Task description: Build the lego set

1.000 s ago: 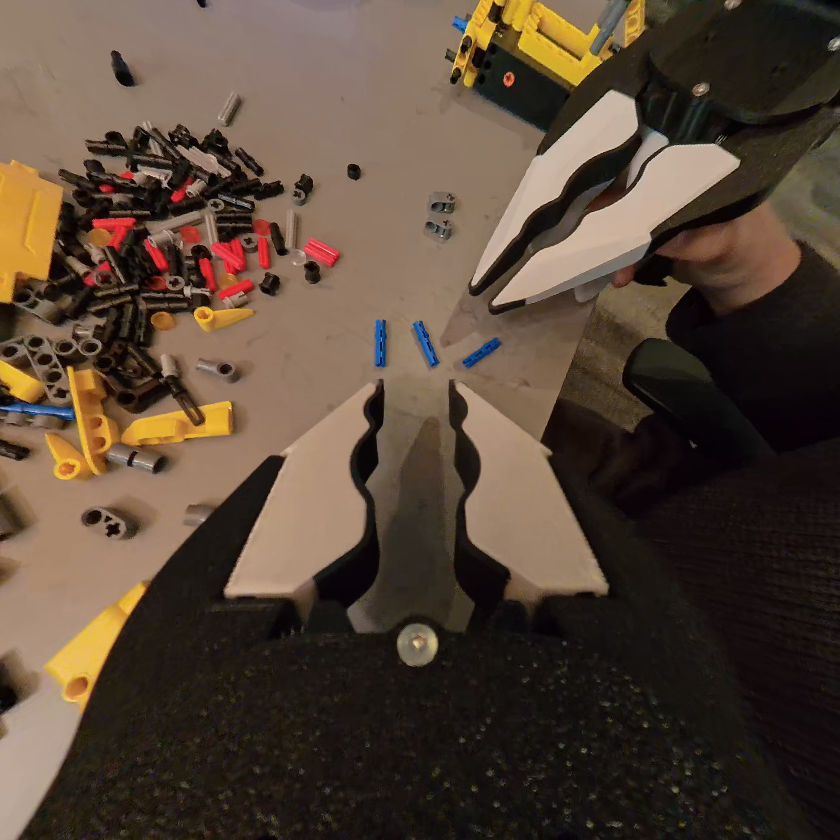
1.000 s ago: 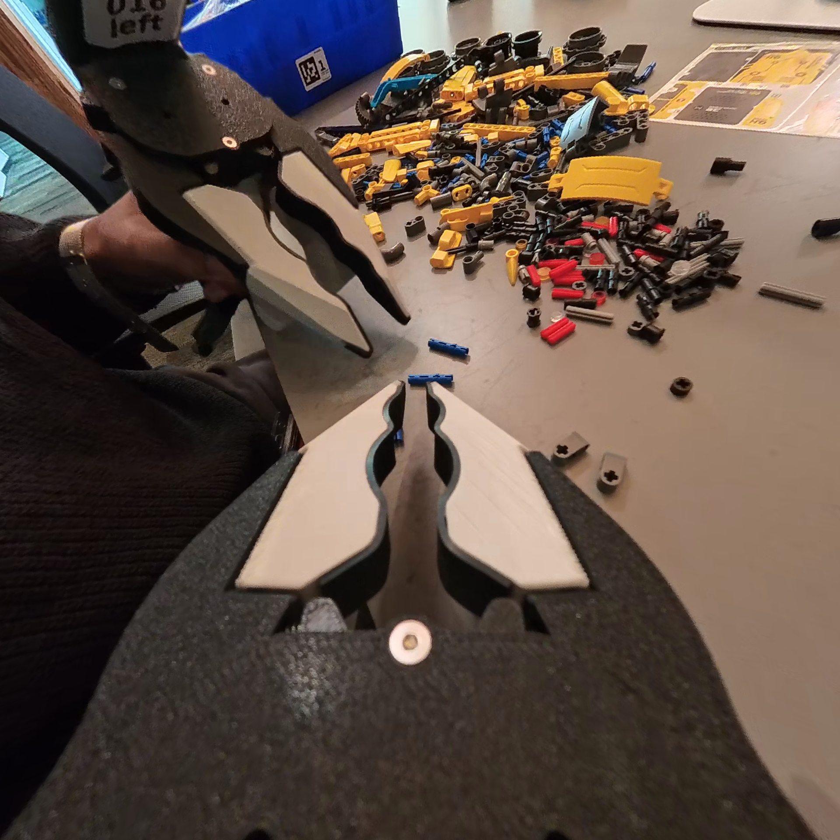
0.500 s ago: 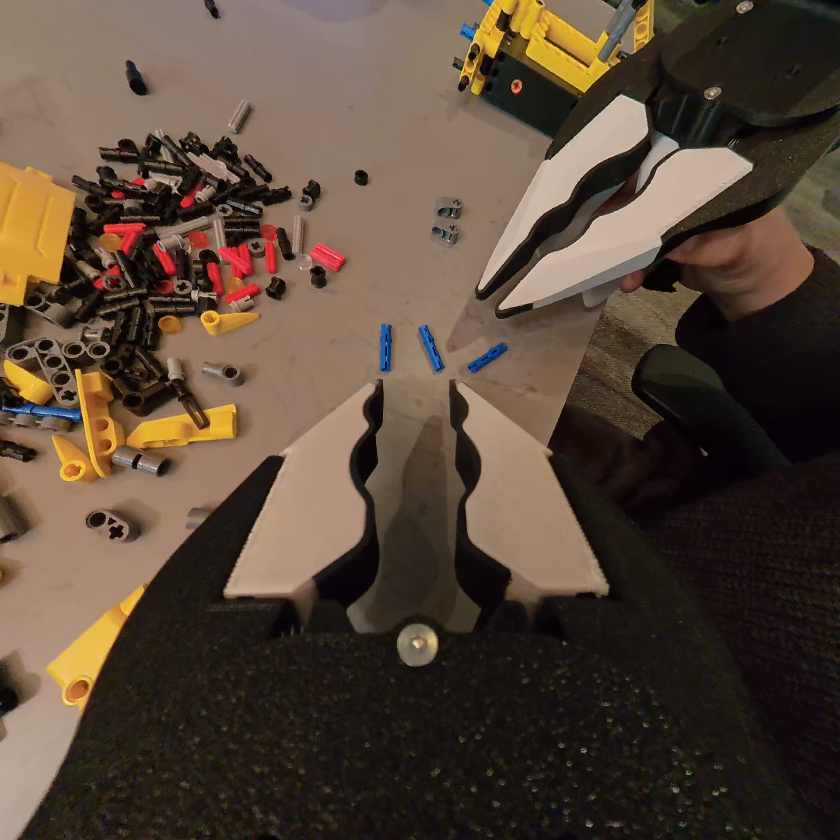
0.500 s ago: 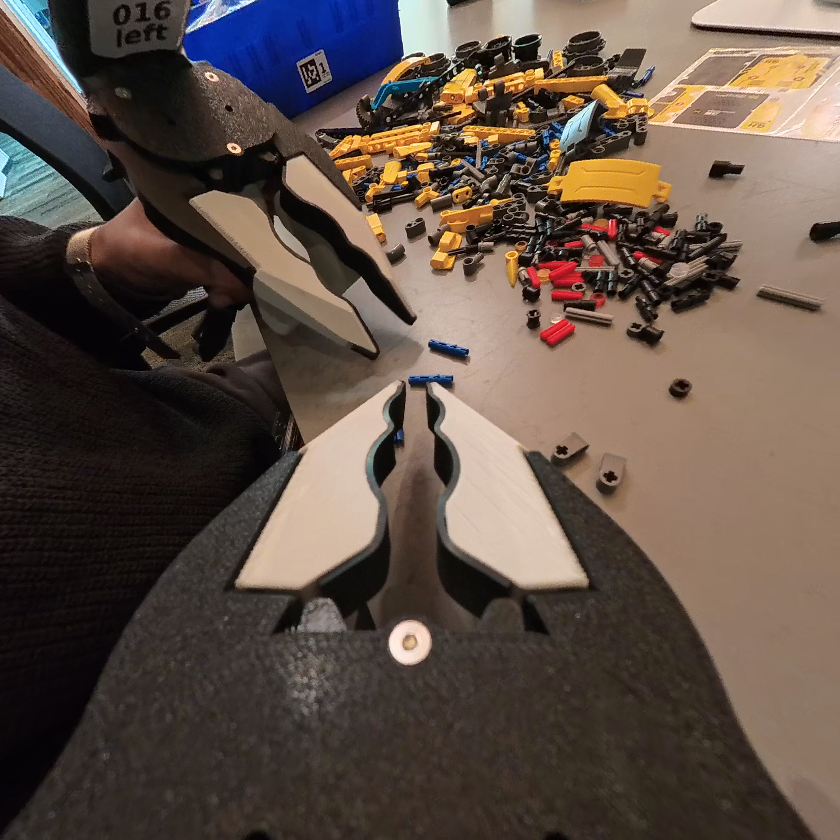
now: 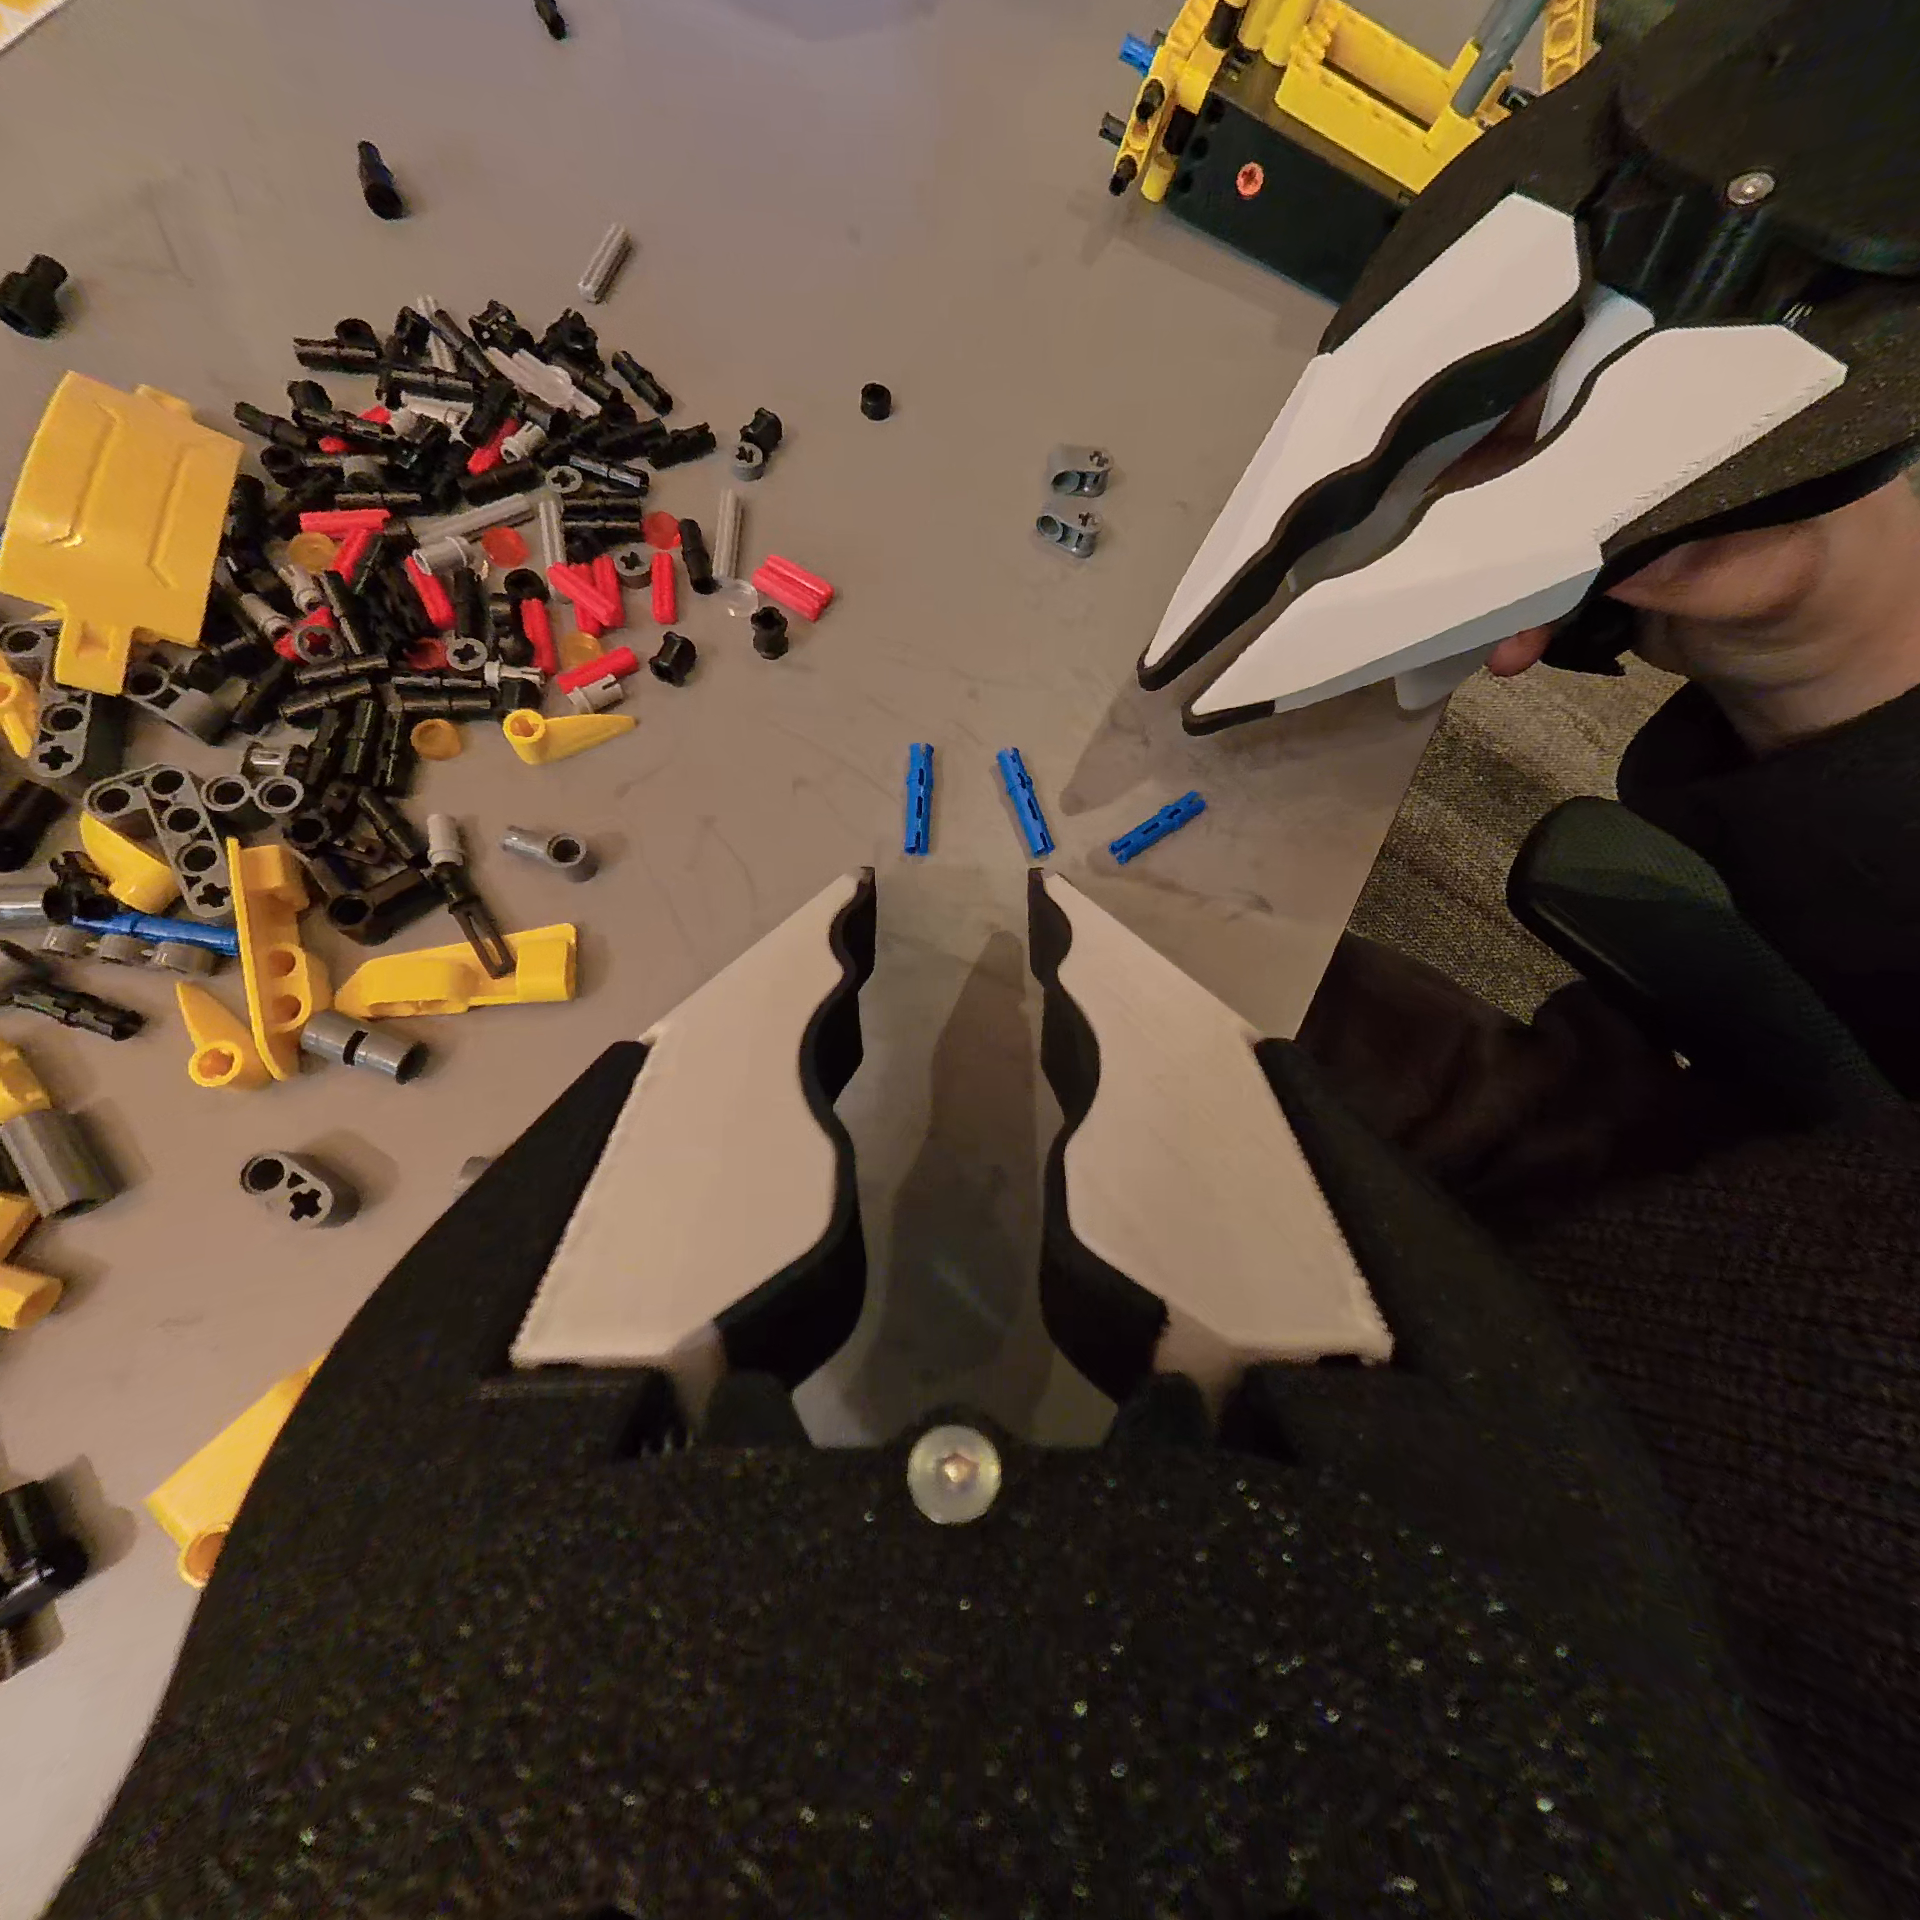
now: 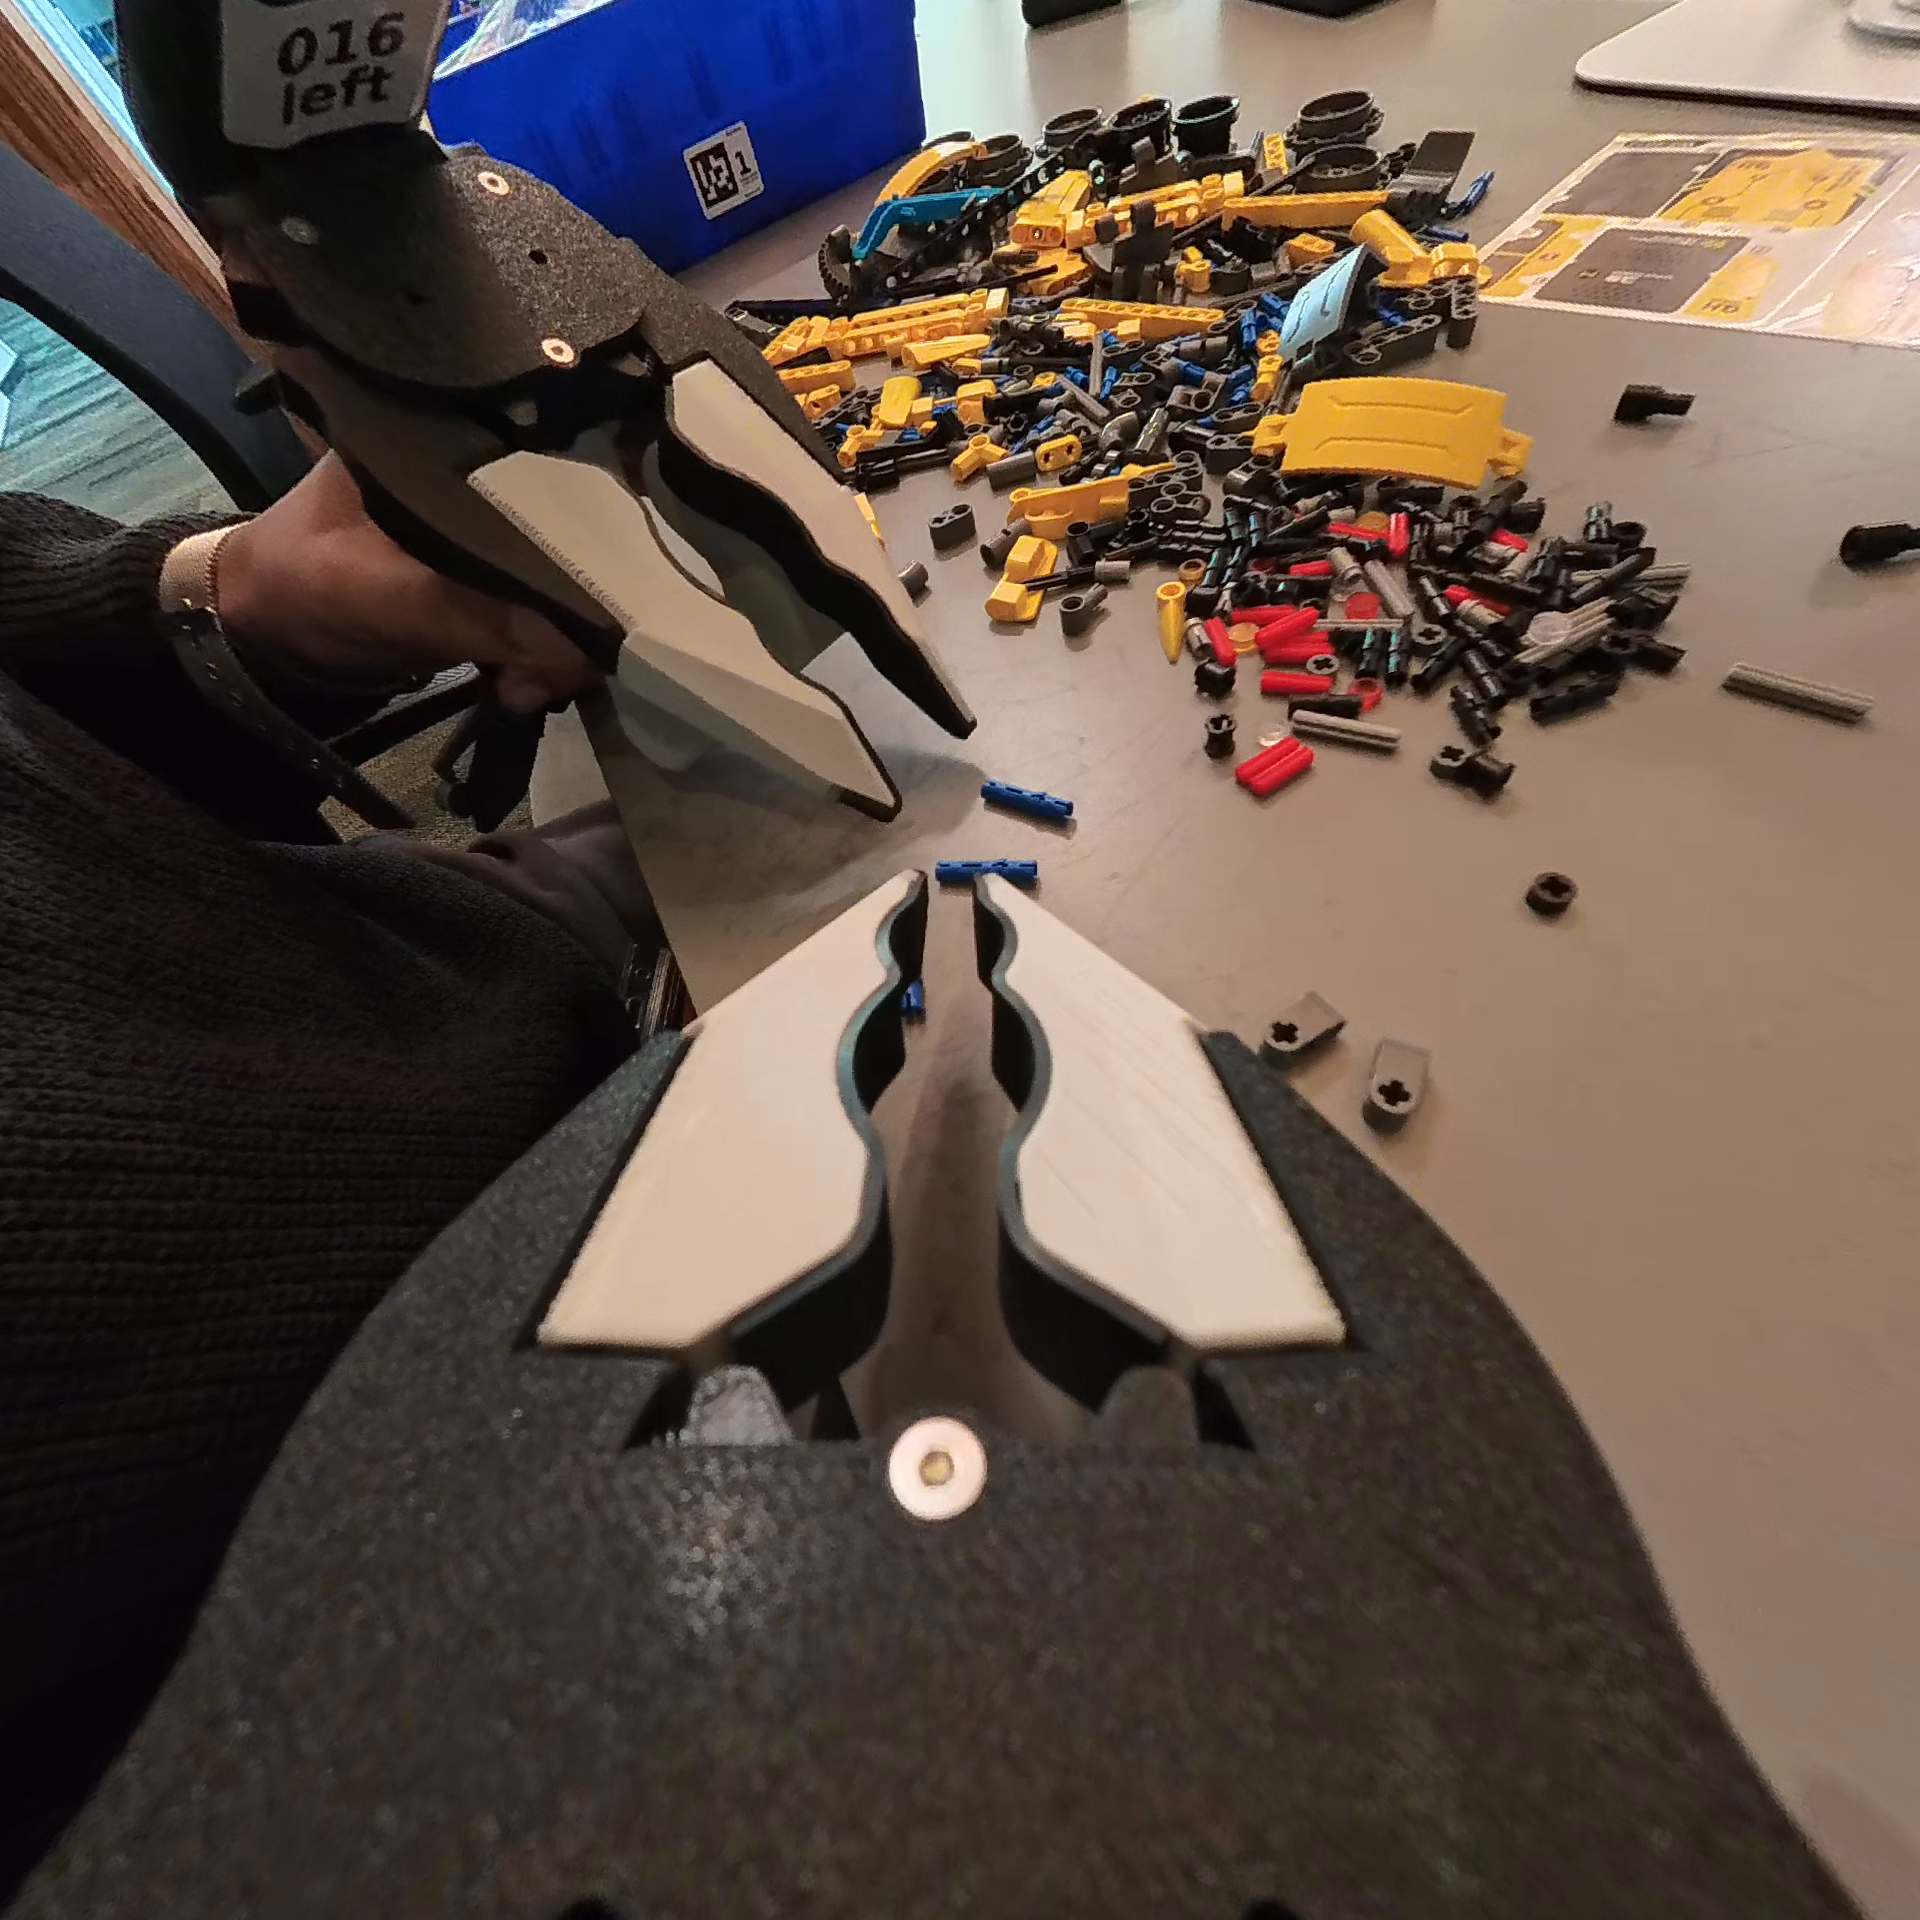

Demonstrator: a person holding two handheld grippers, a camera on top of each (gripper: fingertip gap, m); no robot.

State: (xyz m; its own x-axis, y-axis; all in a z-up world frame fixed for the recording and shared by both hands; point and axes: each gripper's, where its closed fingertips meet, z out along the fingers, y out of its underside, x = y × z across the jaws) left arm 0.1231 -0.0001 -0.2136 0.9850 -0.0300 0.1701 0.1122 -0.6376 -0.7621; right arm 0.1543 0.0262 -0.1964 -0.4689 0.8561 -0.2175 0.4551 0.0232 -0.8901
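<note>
Three small blue pins lie side by side on the grey table near its front edge: a left pin, a middle pin and a right pin. My left gripper is open and empty, its tips just short of the left and middle pins. My right gripper is open by a narrow gap and empty, with one blue pin right at its tips and another beyond. It also shows in the left wrist view, above the right pin. The left gripper hovers opposite it.
A pile of black, red, grey and yellow building parts lies left of the pins, with a yellow panel. Two grey connectors lie apart. A yellow-black assembly stands far back. A blue bin and an instruction sheet are beyond. The gap from one gripper's tips to the other's is roughly 5 centimeters.
My left gripper has shifted a little forward and sideways near the pins. The right gripper and the pins have stayed put.
</note>
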